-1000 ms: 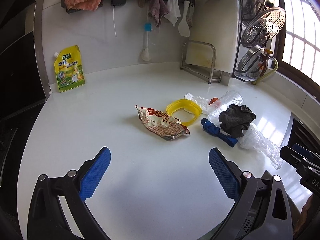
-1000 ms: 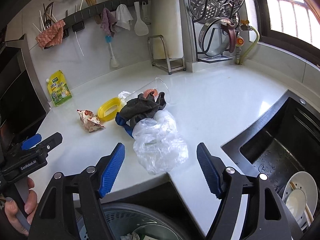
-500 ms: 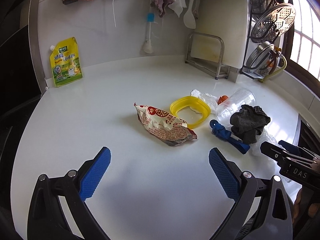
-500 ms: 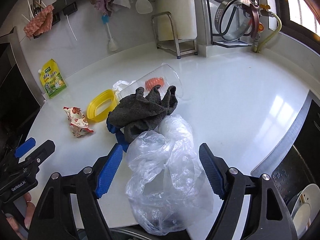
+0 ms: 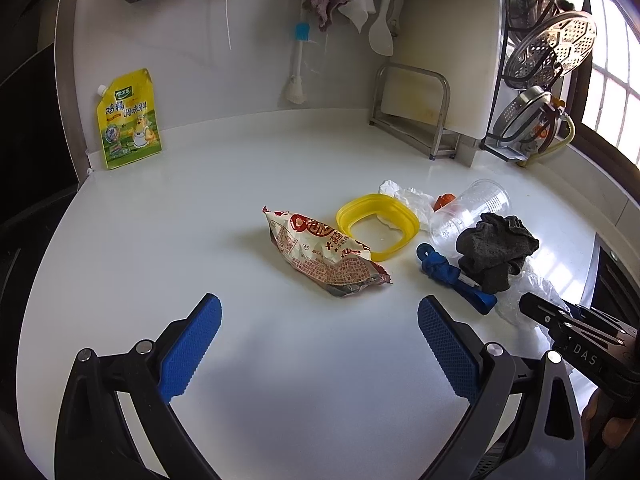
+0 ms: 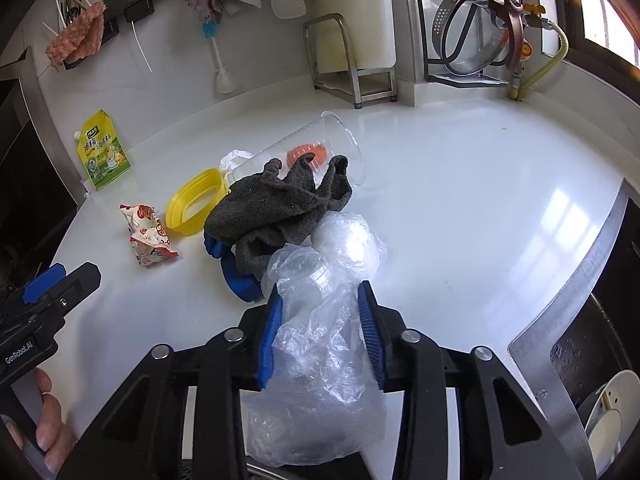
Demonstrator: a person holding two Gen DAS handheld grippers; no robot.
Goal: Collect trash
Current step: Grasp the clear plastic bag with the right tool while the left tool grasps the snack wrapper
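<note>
Right gripper (image 6: 322,312) jaws have just closed onto clear plastic bag (image 6: 320,320) at counter (image 6: 460,200) edge; bag's lower end is cut off. Left gripper (image 5: 319,322) hangs wide open, empty. Grey cloth (image 6: 276,204) apparently overlaps bag.

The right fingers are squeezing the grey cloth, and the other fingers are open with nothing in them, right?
Not the grey cloth. The right wrist view shows the right gripper has just been closing on the clear plastic bag. The left gripper is open, with nothing in it.
</note>
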